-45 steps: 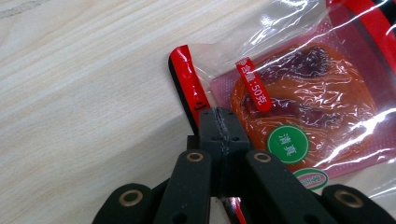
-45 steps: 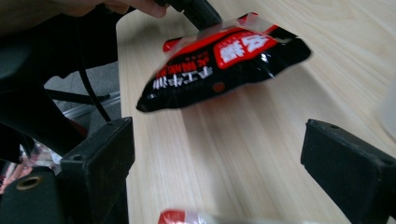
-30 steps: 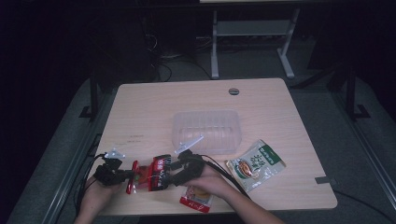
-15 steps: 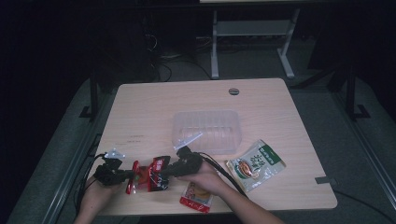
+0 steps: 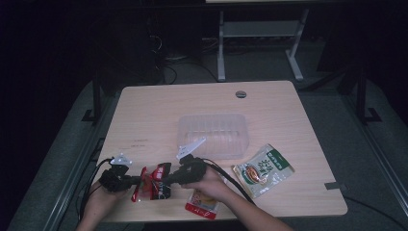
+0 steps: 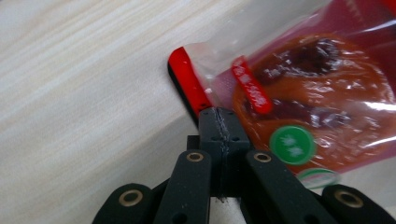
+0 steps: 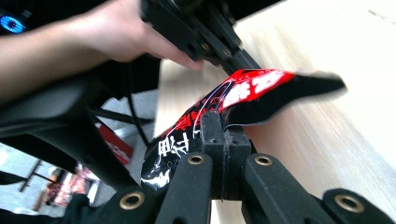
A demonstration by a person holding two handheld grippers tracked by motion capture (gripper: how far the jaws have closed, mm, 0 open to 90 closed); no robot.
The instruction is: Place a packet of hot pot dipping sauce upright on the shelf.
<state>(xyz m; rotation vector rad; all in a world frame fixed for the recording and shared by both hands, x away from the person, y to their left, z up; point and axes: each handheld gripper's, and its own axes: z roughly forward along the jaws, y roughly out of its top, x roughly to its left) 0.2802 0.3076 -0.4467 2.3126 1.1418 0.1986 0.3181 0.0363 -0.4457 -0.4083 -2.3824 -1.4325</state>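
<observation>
Right tool [image 5: 166, 182] jaws just closed since earlier frame, now pinching red snack packet [image 5: 153, 182] from right; left tool [image 5: 137, 182] pinching its left edge. Packet near-left on surface [image 5: 159, 115]. Clear tub [image 5: 214, 134] beyond; green packet [image 5: 263, 168] right; small red packet [image 5: 202, 207] under right hand [image 5: 209, 183].

Red-black snack packet [image 5: 153, 182] held off table near front-left edge, crumpled (clear window shows reddish contents).

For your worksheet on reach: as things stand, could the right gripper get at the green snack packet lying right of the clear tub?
Probably not yet. The right gripper has just closed its jaws on the red packet, which the left gripper also grips. The table toward the green packet lies free, so letting go comes first.
</observation>
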